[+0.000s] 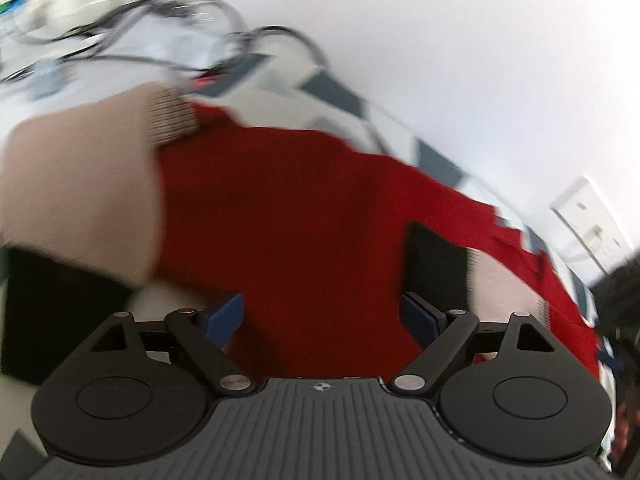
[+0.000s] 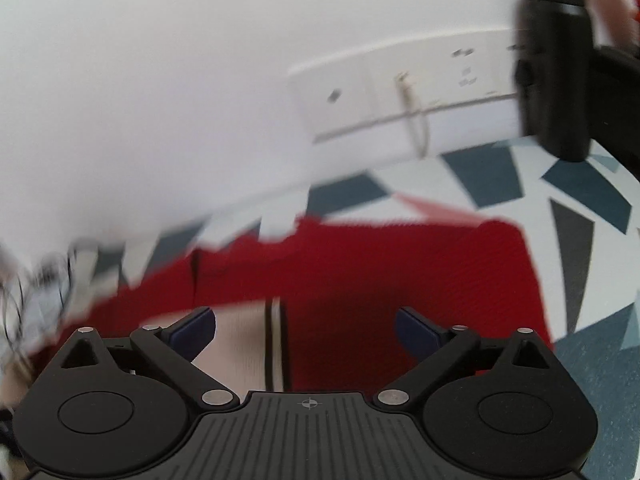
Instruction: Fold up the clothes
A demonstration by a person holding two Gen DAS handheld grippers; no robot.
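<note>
A red, beige and black knit sweater (image 1: 304, 208) lies on a patterned cloth (image 1: 332, 92). A beige sleeve with a ribbed cuff (image 1: 172, 118) is folded over the red body at the left. My left gripper (image 1: 322, 316) hovers just above the red fabric, open, with nothing between its blue pads (image 1: 226, 314). In the right wrist view the same sweater (image 2: 420, 264) shows red with a beige panel and a black stripe (image 2: 276, 344). My right gripper (image 2: 304, 326) is open over that stripe, holding nothing. Both views are motion-blurred.
The cloth (image 2: 500, 184) has grey, blue and white triangles. A white wall with a socket panel (image 2: 404, 92) stands behind it. A black bottle (image 2: 556, 60) stands at the far right. Tangled black cables (image 1: 160, 28) lie at the far left.
</note>
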